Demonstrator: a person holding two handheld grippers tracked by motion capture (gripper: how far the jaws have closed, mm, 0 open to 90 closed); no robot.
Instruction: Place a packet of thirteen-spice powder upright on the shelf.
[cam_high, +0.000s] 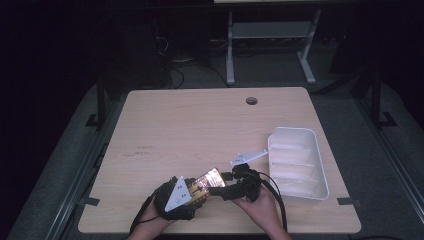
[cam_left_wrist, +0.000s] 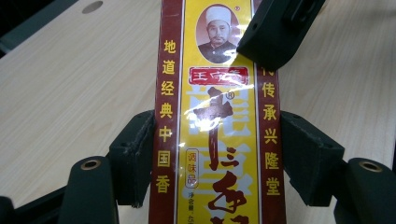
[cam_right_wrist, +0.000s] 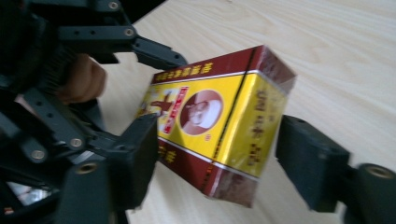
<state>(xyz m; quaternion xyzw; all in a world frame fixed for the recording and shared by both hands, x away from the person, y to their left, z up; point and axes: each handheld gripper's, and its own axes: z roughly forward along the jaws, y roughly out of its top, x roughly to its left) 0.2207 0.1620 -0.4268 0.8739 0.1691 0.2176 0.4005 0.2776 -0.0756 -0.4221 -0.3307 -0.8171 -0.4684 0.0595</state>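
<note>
While the left hand-held gripper clamps the yellow-and-maroon cardboard seasoning box above the wooden desk at lower centre, the right hand-held gripper brackets its far end, one pad seemingly apart, so an early release could drop it.

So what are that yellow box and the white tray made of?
The box looks like printed cardboard under a glossy clear wrap: sharp folded edges, with glare streaks across the yellow and dark red print. The tray looks like thin moulded plastic, matt white, with rounded corners and ribbed sections; it could also be foam, the look leaves that open.
</note>
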